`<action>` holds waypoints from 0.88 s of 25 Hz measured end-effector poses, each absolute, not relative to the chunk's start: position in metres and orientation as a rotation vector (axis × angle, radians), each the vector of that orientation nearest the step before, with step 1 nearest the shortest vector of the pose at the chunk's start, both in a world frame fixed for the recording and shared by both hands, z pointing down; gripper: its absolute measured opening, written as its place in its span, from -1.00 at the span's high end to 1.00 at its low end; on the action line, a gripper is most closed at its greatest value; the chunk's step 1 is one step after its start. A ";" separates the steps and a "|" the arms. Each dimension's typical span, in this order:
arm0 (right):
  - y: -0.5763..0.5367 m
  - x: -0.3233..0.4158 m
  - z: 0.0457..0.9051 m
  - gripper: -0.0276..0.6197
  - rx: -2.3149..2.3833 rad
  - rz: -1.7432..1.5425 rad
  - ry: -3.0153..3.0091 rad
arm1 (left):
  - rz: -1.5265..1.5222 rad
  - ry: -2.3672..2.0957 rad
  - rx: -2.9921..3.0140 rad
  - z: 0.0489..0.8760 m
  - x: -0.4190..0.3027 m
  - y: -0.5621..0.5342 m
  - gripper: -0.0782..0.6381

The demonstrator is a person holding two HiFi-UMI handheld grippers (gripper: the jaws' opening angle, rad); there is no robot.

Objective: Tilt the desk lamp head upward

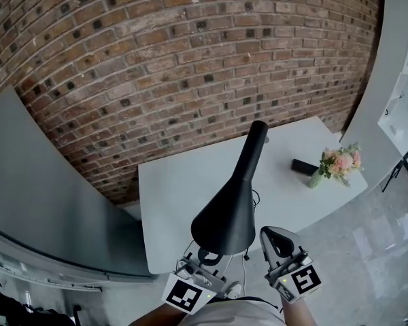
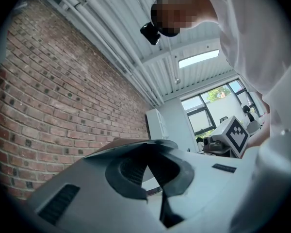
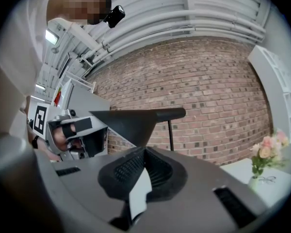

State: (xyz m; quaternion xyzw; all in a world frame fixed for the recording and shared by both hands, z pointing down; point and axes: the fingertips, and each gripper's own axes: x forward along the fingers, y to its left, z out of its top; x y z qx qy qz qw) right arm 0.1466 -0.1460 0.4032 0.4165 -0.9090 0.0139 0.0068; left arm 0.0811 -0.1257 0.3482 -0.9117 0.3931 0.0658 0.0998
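The black desk lamp head [image 1: 226,212] is a cone on a thin stem; it hangs over the near edge of the white table [image 1: 180,189]. In the right gripper view the lamp head [image 3: 131,119] lies about level, with its wide mouth to the left. My left gripper [image 1: 205,258] sits under that wide end, its tips hidden in the head view. In its own view the left gripper [image 2: 148,161] has its jaws closed on the lamp's rim [image 2: 131,145]. My right gripper [image 1: 270,235] is just right of the lamp head, apart from it, shut and holding nothing [image 3: 144,161].
A small vase of pink flowers [image 1: 338,163] and a flat black object [image 1: 303,167] stand at the table's far right. A brick wall [image 1: 190,60] runs behind the table. A grey panel [image 1: 41,202] stands to the left. A thin cable [image 1: 256,197] lies near the lamp.
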 end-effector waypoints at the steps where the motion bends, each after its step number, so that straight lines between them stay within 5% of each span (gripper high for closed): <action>1: -0.146 0.146 0.402 0.87 1.300 0.044 -2.847 | 0.194 1.164 -2.697 0.347 0.080 -0.126 0.77; 22: -0.141 0.136 0.392 0.87 1.353 0.039 -2.813 | 0.213 1.124 -2.700 0.323 0.063 -0.124 0.77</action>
